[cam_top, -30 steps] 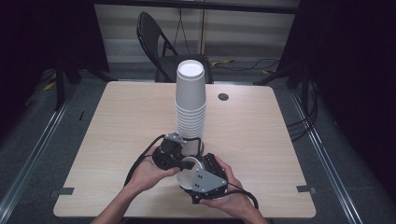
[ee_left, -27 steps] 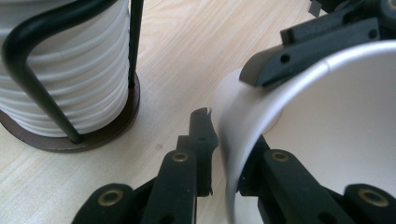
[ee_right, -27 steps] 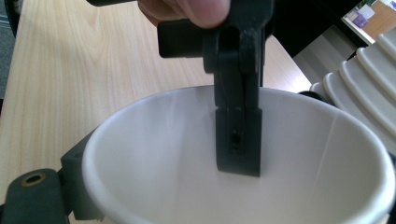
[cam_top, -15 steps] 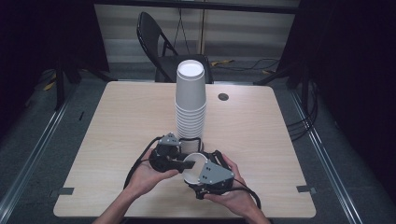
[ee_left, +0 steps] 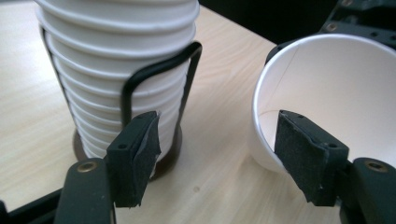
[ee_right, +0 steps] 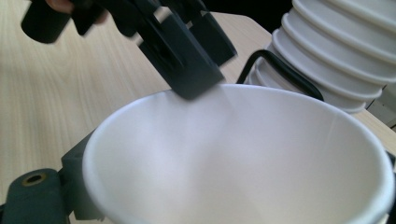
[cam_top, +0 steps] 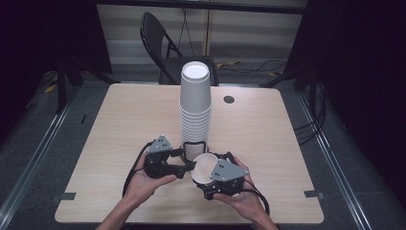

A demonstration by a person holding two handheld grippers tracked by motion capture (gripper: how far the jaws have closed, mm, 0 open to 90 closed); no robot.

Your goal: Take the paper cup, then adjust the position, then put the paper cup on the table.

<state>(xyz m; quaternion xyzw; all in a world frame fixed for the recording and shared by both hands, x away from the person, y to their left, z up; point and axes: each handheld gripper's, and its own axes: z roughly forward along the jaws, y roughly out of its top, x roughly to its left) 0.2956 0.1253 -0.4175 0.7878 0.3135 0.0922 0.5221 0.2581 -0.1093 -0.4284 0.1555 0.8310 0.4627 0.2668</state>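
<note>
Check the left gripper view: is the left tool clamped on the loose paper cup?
No, the left tool stands open, its pads apart, with the loose cup off to one side, its rim beside one pad, not squeezed.

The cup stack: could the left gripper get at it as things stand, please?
Probably yes: the left gripper is open beside the stack, with bare table between; the wire holder guards its base.

left gripper (cam_top: 189,165) fingers just opened, off cup (cam_top: 205,168)
</note>
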